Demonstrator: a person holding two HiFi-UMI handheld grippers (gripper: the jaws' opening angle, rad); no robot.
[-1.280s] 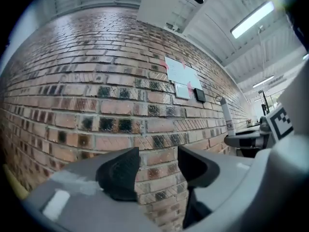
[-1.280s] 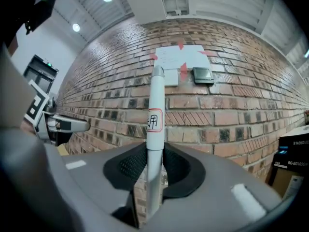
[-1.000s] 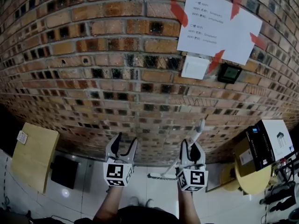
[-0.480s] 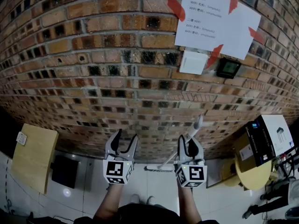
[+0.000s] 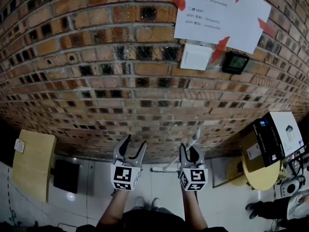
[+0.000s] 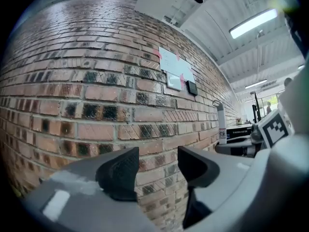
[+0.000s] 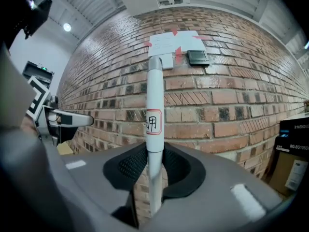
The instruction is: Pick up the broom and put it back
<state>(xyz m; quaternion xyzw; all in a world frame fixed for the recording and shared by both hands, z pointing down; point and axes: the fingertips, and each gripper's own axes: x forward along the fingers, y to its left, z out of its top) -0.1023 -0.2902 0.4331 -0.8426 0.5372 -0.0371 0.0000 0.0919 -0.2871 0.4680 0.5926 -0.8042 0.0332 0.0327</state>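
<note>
A pale broom handle [image 7: 154,110] with a red-edged label stands upright in front of the brick wall [image 5: 96,71]. My right gripper [image 7: 154,168] is shut on it low down. In the head view the handle [image 5: 195,137] sticks up out of the right gripper [image 5: 189,151] and slants down-left to the white broom head [image 5: 158,169] on the floor. My left gripper [image 5: 134,143] is beside it on the left; it [image 6: 157,170] points at the wall with a gap between its pads and nothing in it. The handle [image 6: 221,124] shows at the right of the left gripper view.
A taped paper notice [image 5: 217,13], a white box [image 5: 196,57] and a small black panel [image 5: 235,62] are on the wall. A cardboard box [image 5: 277,141] sits on a round yellow table [image 5: 258,182] at the right. A wooden board [image 5: 31,161] and a dark object [image 5: 66,177] stand at the left.
Both grippers have come lower in front of the wall, the right one carrying the broom handle down with it. The wall notice has slid up in the head view.
</note>
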